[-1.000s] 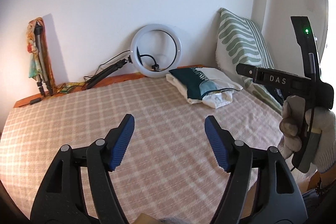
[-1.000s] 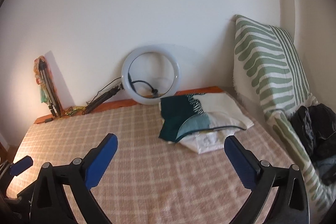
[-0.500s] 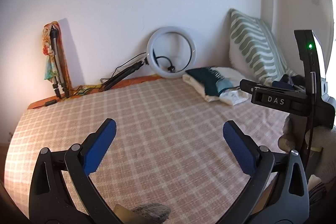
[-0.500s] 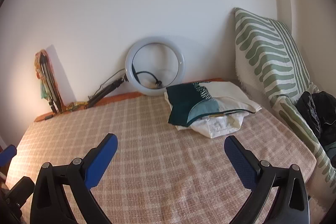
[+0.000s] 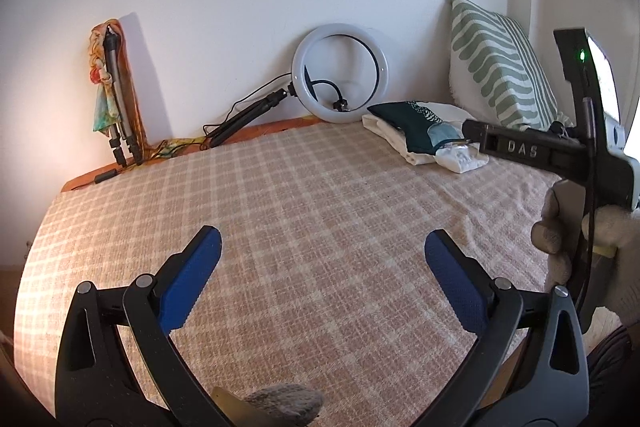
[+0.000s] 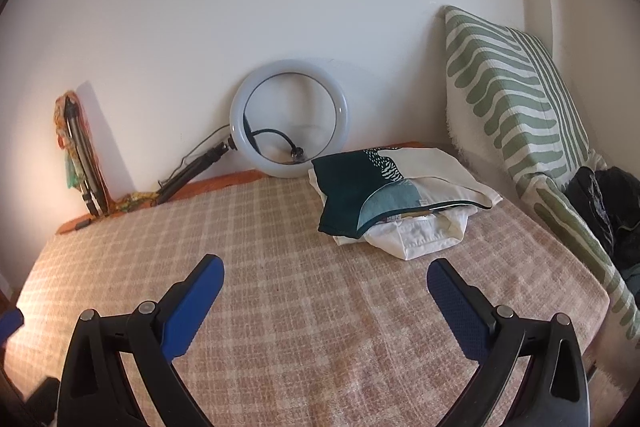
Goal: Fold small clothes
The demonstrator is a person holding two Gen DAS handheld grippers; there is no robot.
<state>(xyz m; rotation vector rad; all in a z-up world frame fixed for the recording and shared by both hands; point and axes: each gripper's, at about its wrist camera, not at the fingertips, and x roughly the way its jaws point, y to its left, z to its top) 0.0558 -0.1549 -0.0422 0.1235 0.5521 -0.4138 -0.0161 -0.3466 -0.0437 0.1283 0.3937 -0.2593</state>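
Note:
A small pile of clothes (image 6: 396, 199), a dark teal and cream printed piece over white pieces, lies at the far right of the checked bed cover (image 6: 280, 267). It also shows in the left wrist view (image 5: 424, 135). My right gripper (image 6: 325, 291) is open and empty, above the cover, short of the pile. My left gripper (image 5: 322, 267) is open and empty over the middle of the cover (image 5: 300, 207). The right gripper's body (image 5: 576, 155), held by a gloved hand, shows at the right edge of the left wrist view.
A white ring light (image 6: 290, 119) leans on the back wall, its stand and cable to the left. A folded tripod with a colourful cloth (image 6: 78, 155) stands at the back left. A green-striped pillow (image 6: 516, 99) leans at the right, dark clothing (image 6: 604, 203) below it.
The left gripper has opened from half-open to wide. The right gripper has moved closer to the clothes pile, staying open.

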